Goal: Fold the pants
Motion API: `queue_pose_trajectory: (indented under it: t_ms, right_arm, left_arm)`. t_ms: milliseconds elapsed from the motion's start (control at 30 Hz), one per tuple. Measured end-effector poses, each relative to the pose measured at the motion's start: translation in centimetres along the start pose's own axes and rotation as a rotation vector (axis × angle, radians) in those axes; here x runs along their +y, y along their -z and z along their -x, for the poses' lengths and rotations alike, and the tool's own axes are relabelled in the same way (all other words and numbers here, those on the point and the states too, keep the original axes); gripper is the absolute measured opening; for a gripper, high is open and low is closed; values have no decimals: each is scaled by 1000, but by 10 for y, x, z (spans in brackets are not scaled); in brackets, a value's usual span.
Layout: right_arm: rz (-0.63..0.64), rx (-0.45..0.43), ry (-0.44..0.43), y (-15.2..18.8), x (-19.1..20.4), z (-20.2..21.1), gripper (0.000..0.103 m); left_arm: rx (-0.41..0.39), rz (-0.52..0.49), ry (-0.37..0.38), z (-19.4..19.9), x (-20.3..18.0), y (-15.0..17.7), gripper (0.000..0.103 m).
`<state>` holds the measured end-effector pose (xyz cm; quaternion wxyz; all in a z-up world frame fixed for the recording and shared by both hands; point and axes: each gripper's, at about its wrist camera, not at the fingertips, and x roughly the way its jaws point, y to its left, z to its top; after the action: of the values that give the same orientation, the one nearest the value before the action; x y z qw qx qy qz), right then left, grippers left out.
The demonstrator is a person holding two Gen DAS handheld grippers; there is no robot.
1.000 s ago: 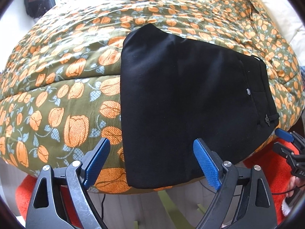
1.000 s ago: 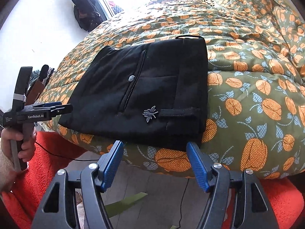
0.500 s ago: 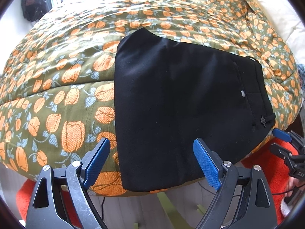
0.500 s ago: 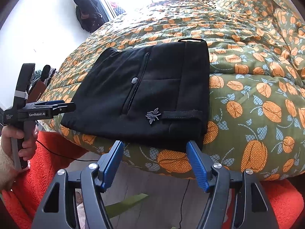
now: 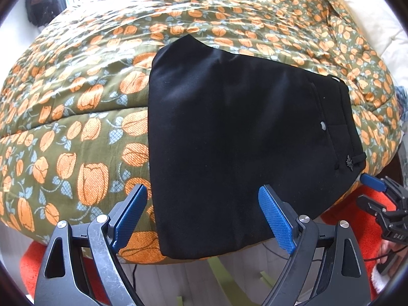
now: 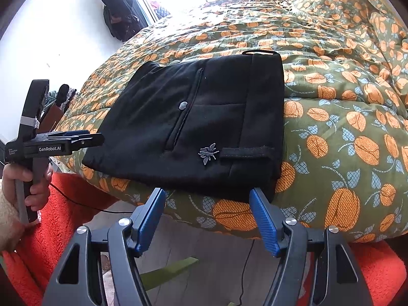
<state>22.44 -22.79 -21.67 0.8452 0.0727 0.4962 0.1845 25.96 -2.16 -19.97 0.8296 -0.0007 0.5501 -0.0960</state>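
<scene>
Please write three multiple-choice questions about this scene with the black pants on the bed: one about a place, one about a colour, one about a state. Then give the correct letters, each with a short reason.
1. Where do the folded black pants lie?
A. on the floor
B. on the flowered bedcover, near its front edge
C. on a chair

2. What colour are the pads on the gripper fingers?
A. blue
B. yellow
C. white

3. How are the two grippers now?
A. both shut on the pants
B. only the left one shut on the pants
C. both open, holding nothing

Answers:
1. B: the pants rest flat on the cover, their near edge at the bed's edge.
2. A: blue pads show on the left gripper and on the right gripper.
3. C: each wrist view shows its fingers spread wide, with no cloth between them.
</scene>
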Motion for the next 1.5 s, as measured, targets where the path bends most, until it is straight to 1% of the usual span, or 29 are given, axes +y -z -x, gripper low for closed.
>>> queue_pose_trajectory:
  t_ms: [100, 267, 300, 367, 433, 533, 600, 667, 700, 733, 800, 833, 867, 900, 933, 967, 1000, 1033, 1067, 1100, 1133, 1167, 1200, 1233, 1267, 1300, 1367, 1500]
  right_arm:
    - [-2, 13, -1, -1, -2, -2, 68]
    - [-13, 22, -9, -2, -5, -3, 68]
    - [-18, 18, -16, -2, -6, -1, 68]
    - [-40, -1, -32, -2, -12, 5, 68]
    - [-86, -20, -47, -1, -22, 11, 68]
    - [-175, -12, -76, -5, -43, 11, 69]
    - [-221, -32, -125, -14, -56, 14, 69]
    - [-293, -49, -212, -26, -74, 15, 72]
    - [-340, -40, -259, -33, -84, 11, 82]
    - [-383, -22, -300, -39, -95, 3, 88]
    - [-432, 15, -337, -51, -111, -14, 88]
    - [-426, 48, -354, -56, -114, -25, 88]
    - [-408, 78, -349, -61, -115, -36, 88]
    - [-385, 110, -360, -64, -112, -49, 88]
    - [-368, 159, -394, -67, -110, -64, 88]
    - [-356, 207, -409, -67, -104, -78, 88]
    - [-338, 235, -406, -67, -98, -87, 89]
    - [-308, 242, -404, -69, -90, -90, 88]
    - [-271, 255, -393, -72, -81, -90, 87]
    - [-221, 272, -362, -75, -72, -90, 82]
    - [-176, 281, -328, -76, -64, -88, 76]
    - [-147, 282, -306, -77, -59, -85, 73]
    - [-135, 276, -297, -77, -57, -82, 67]
    - [-129, 266, -289, -77, -56, -80, 64]
    - [-124, 256, -285, -77, -54, -76, 58]
    - [-119, 245, -278, -77, -53, -73, 53]
    - [-97, 226, -259, -78, -47, -68, 50]
    - [-45, 212, -211, -81, -35, -61, 45]
  left_arm:
    - [24, -6, 1, -6, -2, 0, 90]
    - [38, -27, -2, -9, -7, 1, 90]
    - [40, -19, -6, -7, -5, 0, 90]
    - [31, 10, 24, -1, 4, -1, 90]
    - [27, 45, 51, 0, 16, -3, 90]
    - [39, 104, 76, -3, 37, -8, 90]
    - [30, 141, 102, -4, 50, -13, 90]
    - [34, 187, 166, -7, 63, -18, 91]
    - [49, 204, 205, -13, 67, -20, 91]
    - [75, 222, 237, -21, 72, -23, 91]
    - [131, 257, 265, -38, 74, -24, 91]
    - [148, 263, 285, -45, 71, -24, 91]
    - [158, 254, 302, -49, 66, -24, 92]
    - [166, 238, 305, -52, 59, -24, 92]
    - [173, 209, 300, -55, 49, -25, 92]
    - [179, 184, 295, -57, 41, -26, 92]
    - [178, 158, 261, -55, 32, -26, 92]
    - [173, 129, 215, -54, 25, -28, 91]
    - [168, 101, 168, -51, 17, -28, 83]
    - [159, 81, 132, -47, 12, -29, 79]
    - [150, 63, 98, -43, 8, -30, 70]
    - [139, 48, 65, -39, 4, -30, 60]
    - [128, 38, 41, -35, 2, -30, 55]
    - [118, 29, 16, -32, -1, -31, 46]
    - [111, 25, 1, -29, -3, -32, 39]
    - [105, 22, -8, -27, -3, -32, 36]
    - [94, 8, -33, -22, -7, -33, 29]
    - [78, -24, -76, -15, -15, -32, 26]
